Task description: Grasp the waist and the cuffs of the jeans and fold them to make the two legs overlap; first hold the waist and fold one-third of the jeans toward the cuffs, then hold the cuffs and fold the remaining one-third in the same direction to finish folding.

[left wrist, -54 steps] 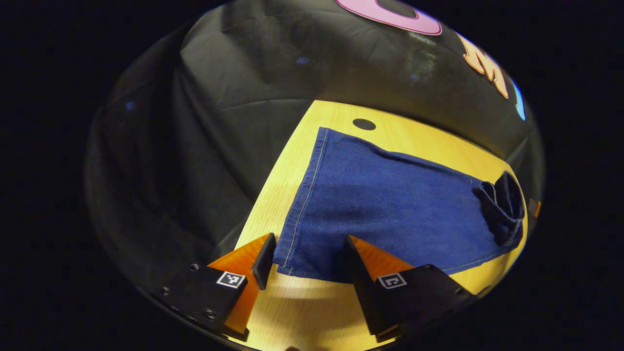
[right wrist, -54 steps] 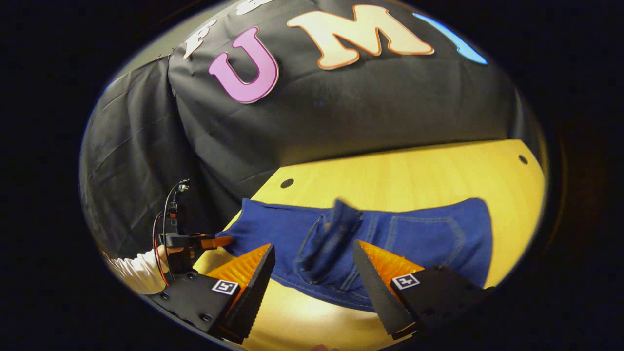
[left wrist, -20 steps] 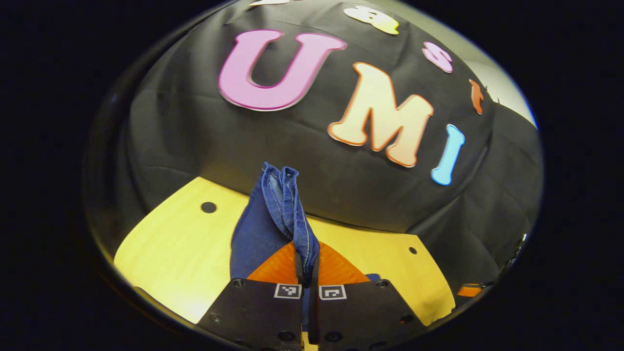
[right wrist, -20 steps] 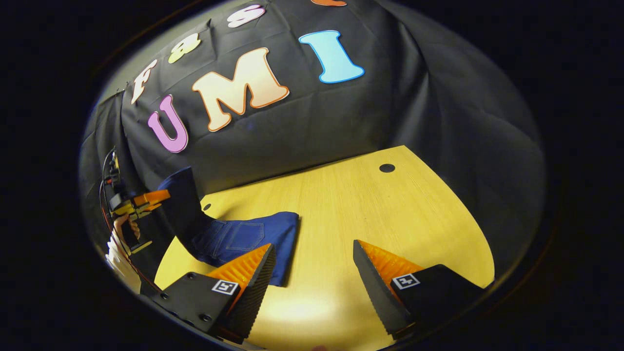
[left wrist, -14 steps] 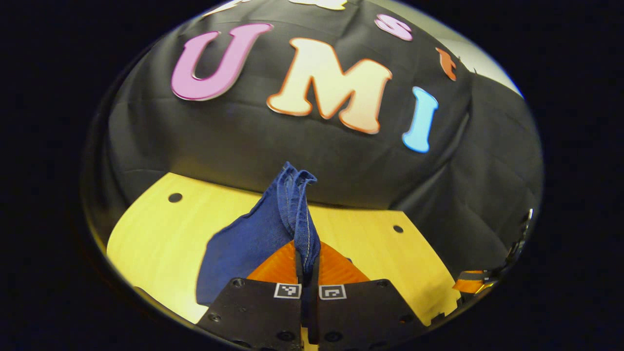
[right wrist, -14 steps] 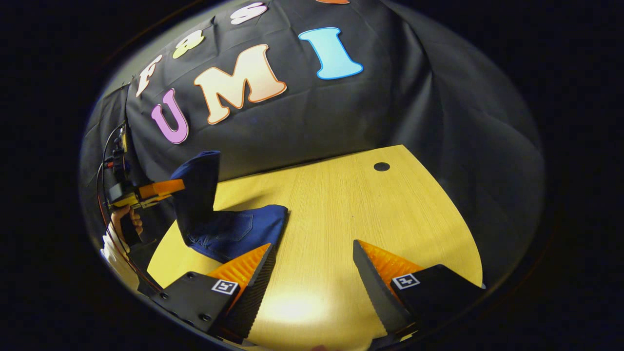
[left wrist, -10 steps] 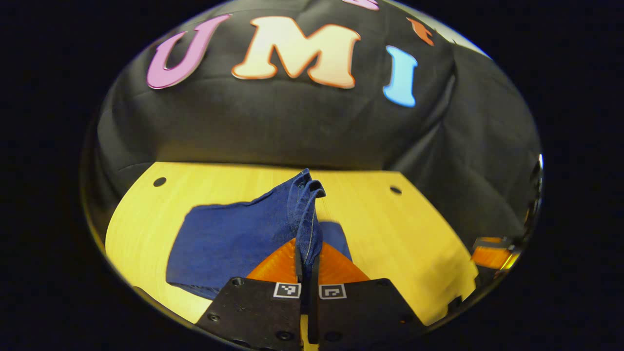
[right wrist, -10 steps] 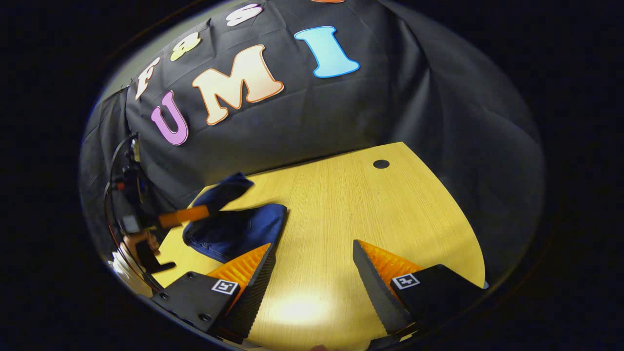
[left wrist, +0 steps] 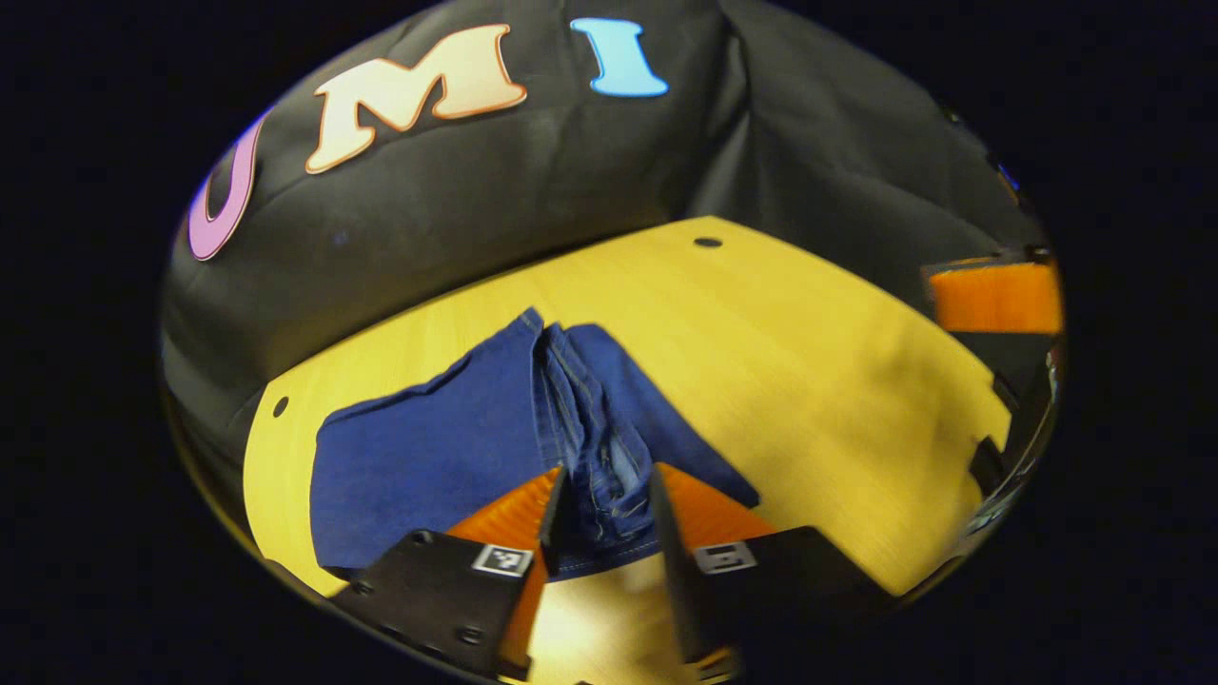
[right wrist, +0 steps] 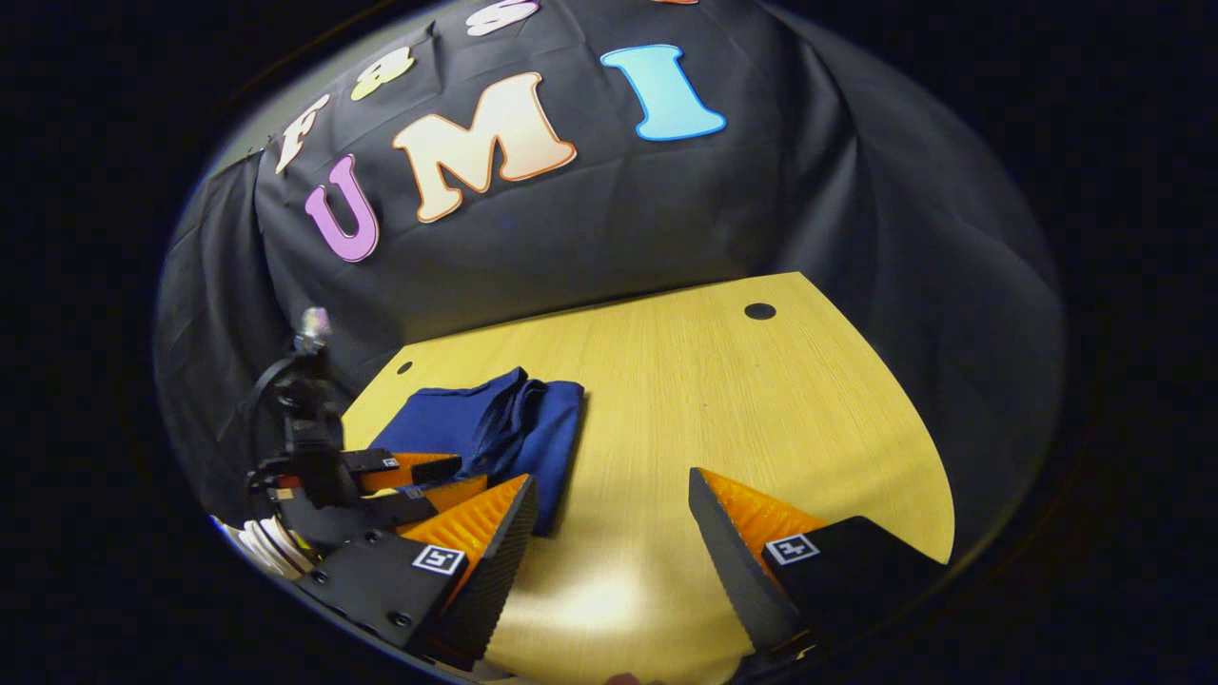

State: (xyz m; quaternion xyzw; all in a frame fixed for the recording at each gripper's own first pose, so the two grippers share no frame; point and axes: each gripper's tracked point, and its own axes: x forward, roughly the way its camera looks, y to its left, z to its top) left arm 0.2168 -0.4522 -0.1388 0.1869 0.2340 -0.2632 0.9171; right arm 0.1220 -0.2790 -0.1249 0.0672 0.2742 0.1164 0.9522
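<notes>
The blue jeans (left wrist: 428,457) lie folded into a short stack on the yellow wooden table (left wrist: 809,362). Their cuff end (left wrist: 585,419) forms a raised ridge on top of the stack. My left gripper (left wrist: 605,476) is open and low over the near edge of the stack, with the cuff fabric loose between its fingers. In the right gripper view the same folded jeans (right wrist: 466,423) rest at the table's left, with the left gripper (right wrist: 447,476) at their near side. My right gripper (right wrist: 611,480) hovers open over bare table (right wrist: 714,400), to the right of the jeans, holding nothing.
The table has small round holes near its corners (right wrist: 759,311) (left wrist: 707,243). Black cloth walls close in behind and beside it. A white sleeve (right wrist: 271,542) shows behind the left gripper. The right gripper (left wrist: 994,297) appears at the right edge of the left gripper view.
The left gripper carried the cuffs over onto the folded stack, came down, and opened, letting the cuffs go. The right gripper stayed open over the bare table.
</notes>
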